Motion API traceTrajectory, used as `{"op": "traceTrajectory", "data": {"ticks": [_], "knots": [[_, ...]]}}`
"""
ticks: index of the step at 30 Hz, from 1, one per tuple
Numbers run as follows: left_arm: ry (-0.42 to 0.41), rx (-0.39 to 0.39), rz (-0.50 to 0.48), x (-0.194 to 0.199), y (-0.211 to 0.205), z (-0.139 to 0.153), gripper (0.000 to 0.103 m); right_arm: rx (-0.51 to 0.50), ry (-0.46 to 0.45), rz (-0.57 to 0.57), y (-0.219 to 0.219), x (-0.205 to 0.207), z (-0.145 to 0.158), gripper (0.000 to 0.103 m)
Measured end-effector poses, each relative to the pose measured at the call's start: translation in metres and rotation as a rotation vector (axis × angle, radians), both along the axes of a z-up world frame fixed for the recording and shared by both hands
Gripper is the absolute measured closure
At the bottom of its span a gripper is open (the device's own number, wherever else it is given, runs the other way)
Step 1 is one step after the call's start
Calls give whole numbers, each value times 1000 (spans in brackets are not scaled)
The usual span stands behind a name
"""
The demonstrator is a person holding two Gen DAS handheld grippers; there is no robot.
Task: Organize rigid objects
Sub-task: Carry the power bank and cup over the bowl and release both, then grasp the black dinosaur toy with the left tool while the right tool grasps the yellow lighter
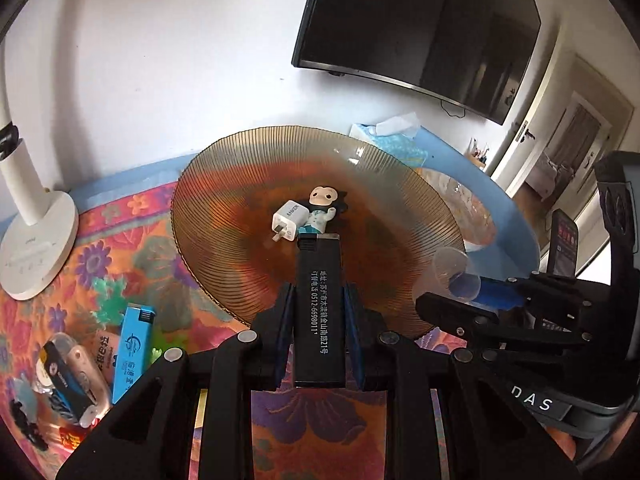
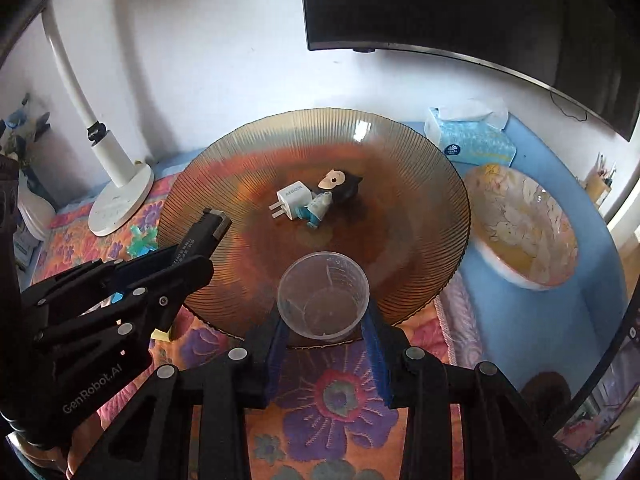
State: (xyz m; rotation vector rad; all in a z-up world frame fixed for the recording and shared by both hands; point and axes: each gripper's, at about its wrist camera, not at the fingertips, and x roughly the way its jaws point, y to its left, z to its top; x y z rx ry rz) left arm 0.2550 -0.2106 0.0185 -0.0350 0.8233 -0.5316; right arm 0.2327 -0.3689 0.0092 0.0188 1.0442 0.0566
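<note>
Two grippers are loaded at once. My left gripper [image 1: 320, 320] is clamped narrow on a black lighter [image 1: 319, 304], which juts forward over the near rim of the amber glass plate [image 2: 420, 168]. My right gripper [image 2: 325, 332] is pinching a clear plastic cup [image 2: 323, 295] by its sides, mouth facing the camera, also just over the near rim.

I judge this as the carry-to-plate step: both items are to join what already lies there. A white charger [image 2: 291, 199] and a small doll [image 2: 328, 196] touch each other at the plate's middle, beyond both held things.

Next I would lower each item onto bare glass short of that pair, then let go. More clutter, including a blue lighter [image 1: 134, 348], sits near the surface's left edge.
</note>
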Motion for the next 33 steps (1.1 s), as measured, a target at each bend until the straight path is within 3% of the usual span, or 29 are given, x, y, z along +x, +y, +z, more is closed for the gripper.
{"op": "traceTrajectory", "data": {"ticks": [2, 4, 7, 10, 12, 14, 16, 20, 24, 28, 30, 33], "knots": [[1, -1, -22, 1, -2, 0, 73, 1, 9, -8, 1, 1, 1, 63], [-33, 14, -20, -5, 1, 9, 63, -27, 16, -32, 1, 3, 4, 50], [-84, -21, 15, -19, 30, 31, 62, -20, -23, -62, -7, -4, 19, 49], [-147, -93, 100, -43, 82, 61, 56, 23, -99, -91, -16, -20, 44, 49], [-207, -124, 173, -62, 116, 79, 46, 38, -146, -80, -13, -30, 60, 49], [-267, -129, 271, -84, 148, 94, 29, 62, -173, -39, -1, -38, 70, 49], [-301, -112, 360, -104, 176, 100, 29, 100, -190, 28, 21, -45, 74, 48], [-254, -95, 466, -126, 218, 77, 29, 144, -173, 172, 80, -56, 52, 46], [-140, 20, 598, -128, 243, 11, 29, 168, -112, 287, 138, -60, -3, 46], [-78, 80, 616, -123, 256, -46, 31, 124, -91, 361, 168, -61, -56, 46], [-38, 64, 616, -123, 262, -59, 31, 116, -65, 372, 170, -59, -69, 46], [-93, -4, 611, -131, 270, -54, 29, 154, -98, 375, 166, -60, -66, 43]]}}
